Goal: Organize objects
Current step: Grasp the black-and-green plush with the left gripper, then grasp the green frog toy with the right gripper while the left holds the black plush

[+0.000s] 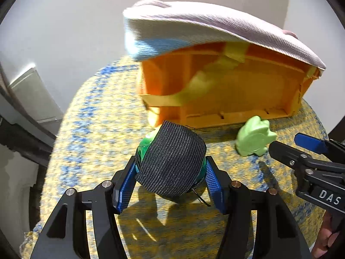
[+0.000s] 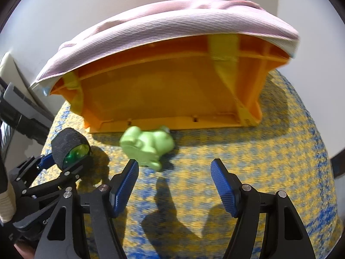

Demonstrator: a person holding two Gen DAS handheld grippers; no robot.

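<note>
My left gripper (image 1: 170,170) is shut on a roll of black ribbed tape with a green core (image 1: 172,161), held just above the yellow-and-blue woven mat (image 1: 90,133). The roll also shows in the right wrist view (image 2: 69,149), with the left gripper (image 2: 58,164) under it. A light green frog toy (image 1: 254,139) lies on the mat in front of the orange plastic bin (image 1: 232,90); it also shows in the right wrist view (image 2: 147,146). My right gripper (image 2: 174,172) is open and empty, just short of the frog, which lies near its left finger. The right gripper (image 1: 286,145) shows at the right edge.
The orange bin (image 2: 163,90) is covered on top by a pink-and-white cloth (image 2: 163,26), which also shows in the left wrist view (image 1: 204,28). The mat (image 2: 269,161) lies on a round surface with a white wall behind. Grey furniture (image 1: 32,95) stands at the left.
</note>
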